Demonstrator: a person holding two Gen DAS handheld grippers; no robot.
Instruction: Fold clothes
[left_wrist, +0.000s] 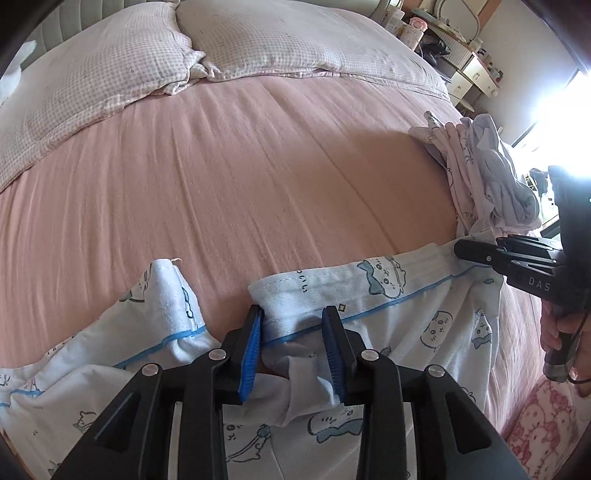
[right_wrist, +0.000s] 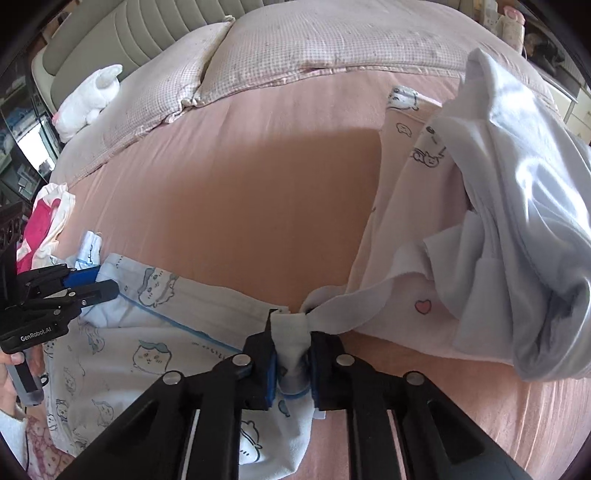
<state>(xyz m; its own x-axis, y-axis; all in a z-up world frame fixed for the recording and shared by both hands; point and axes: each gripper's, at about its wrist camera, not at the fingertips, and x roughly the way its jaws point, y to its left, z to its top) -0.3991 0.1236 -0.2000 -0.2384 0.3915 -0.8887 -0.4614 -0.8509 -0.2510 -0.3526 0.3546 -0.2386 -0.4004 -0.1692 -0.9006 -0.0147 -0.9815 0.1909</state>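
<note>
The left gripper (left_wrist: 293, 350) is sitting nearest its camera, its blue-padded fingers (left_wrist: 251, 354) standing a little apart around a bunched fold of the printed garment (left_wrist: 424, 325); from this view I cannot tell whether the pads are pressing on the cloth or only flanking it. The garment, white with pale blue cartoon figures and a thin blue piping line, is lying spread along the near edge of the pink bed (left_wrist: 258, 177), its hem running from left to right. The right gripper (right_wrist: 291, 360) is pointing steeply down at the garment's right end, and its fingers (right_wrist: 267, 363) are clamping a thick wad of the white cloth between the pads. A person's hand (left_wrist: 569, 354) is gripping the handle of the right tool at the right border of the left camera's view. Just beyond the clamped corner, on the right side of the bed, a heap of other clothes (right_wrist: 517, 206) is lying crumpled, pale pink printed fabric under a white piece. Far across the bed, two checked pillows (left_wrist: 288, 40) are resting against the headboard (right_wrist: 122, 26), and a white plush toy (right_wrist: 88, 99) is lying at the far left.
</note>
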